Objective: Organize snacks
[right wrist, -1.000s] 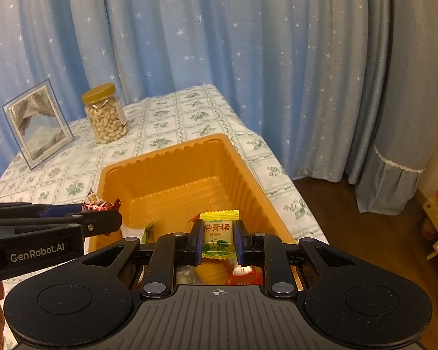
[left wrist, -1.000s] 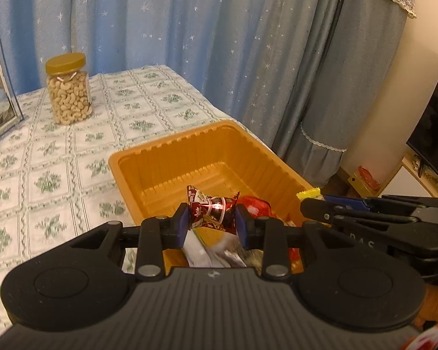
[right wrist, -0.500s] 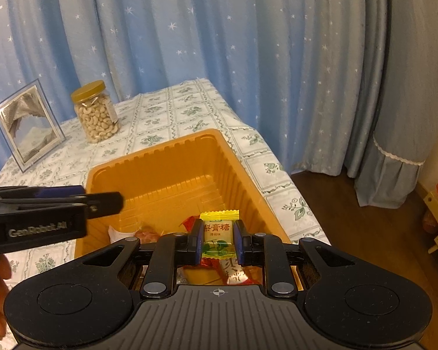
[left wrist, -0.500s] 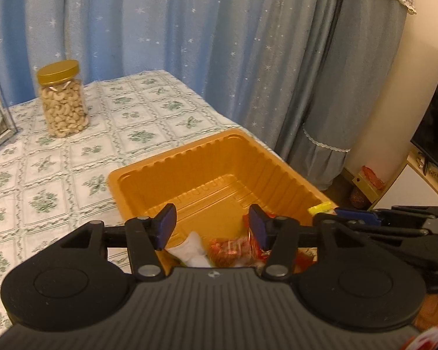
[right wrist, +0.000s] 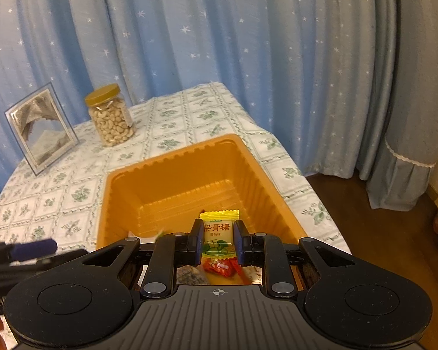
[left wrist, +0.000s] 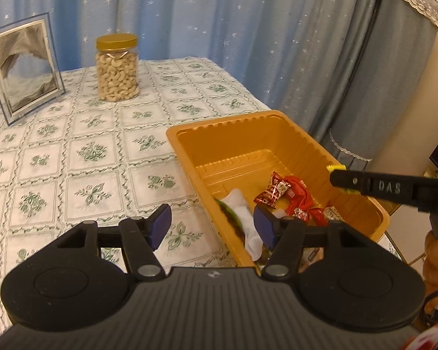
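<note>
Right tool (right wrist: 218,240) clamped on yellow candy (right wrist: 218,230) printed "梨膏糖", above orange tray (right wrist: 172,172). Left tool (left wrist: 211,224) spread wide, holding nothing, over tray's near-left rim. "DAS" readable on right tool's finger.

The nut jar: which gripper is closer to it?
Left. The left gripper sits over the tablecloth beside the tray, nearer the jar; the right gripper is over the tray.
</note>
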The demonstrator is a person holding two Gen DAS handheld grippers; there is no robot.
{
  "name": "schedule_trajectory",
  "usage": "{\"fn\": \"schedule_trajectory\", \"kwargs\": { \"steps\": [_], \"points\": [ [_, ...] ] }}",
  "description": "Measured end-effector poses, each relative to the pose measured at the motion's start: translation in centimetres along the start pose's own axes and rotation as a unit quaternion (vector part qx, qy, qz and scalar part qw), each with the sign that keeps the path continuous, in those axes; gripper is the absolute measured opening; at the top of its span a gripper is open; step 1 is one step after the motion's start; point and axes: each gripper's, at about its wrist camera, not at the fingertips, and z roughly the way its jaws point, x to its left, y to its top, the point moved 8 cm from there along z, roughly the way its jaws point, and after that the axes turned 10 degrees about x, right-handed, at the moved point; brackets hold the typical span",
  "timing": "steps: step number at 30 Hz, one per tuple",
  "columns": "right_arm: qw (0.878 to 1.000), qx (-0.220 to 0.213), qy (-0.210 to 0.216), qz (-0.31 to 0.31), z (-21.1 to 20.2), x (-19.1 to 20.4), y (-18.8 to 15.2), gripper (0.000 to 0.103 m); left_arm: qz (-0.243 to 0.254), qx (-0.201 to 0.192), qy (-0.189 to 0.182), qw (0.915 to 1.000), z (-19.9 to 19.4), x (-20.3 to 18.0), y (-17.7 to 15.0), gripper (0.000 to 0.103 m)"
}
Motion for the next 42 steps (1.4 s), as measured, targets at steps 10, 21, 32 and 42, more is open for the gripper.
{"fn": "schedule_trajectory", "kwargs": {
  "steps": [10, 21, 32, 42],
  "points": [
    [0.999, -0.018, 0.029, -0.003, 0.1, 1.6, 2.1, 0.022, -0.007, -0.005, 0.003, 1.0000, -0.6, 0.4, -0.1, 0.062],
    [0.999, -0.029, 0.025, 0.037, -1.5, -0.6, 1.0, 0.074, -0.024, -0.017, 0.023, 0.9993, -2.0, 1.5, -1.3, 0.094],
    [0.998, -0.008, 0.011, 0.069, -4.8, -2.0, -3.7, 0.074, -0.029, -0.020, 0.031, 0.9989, -5.1, 0.8, -2.9, 0.103],
    [0.999, -0.006, 0.002, 0.048, -8.8, -0.1, -6.0, 0.075, -0.035, -0.034, 0.040, 0.9980, -9.3, 0.1, -4.5, 0.103]
  ]
}}
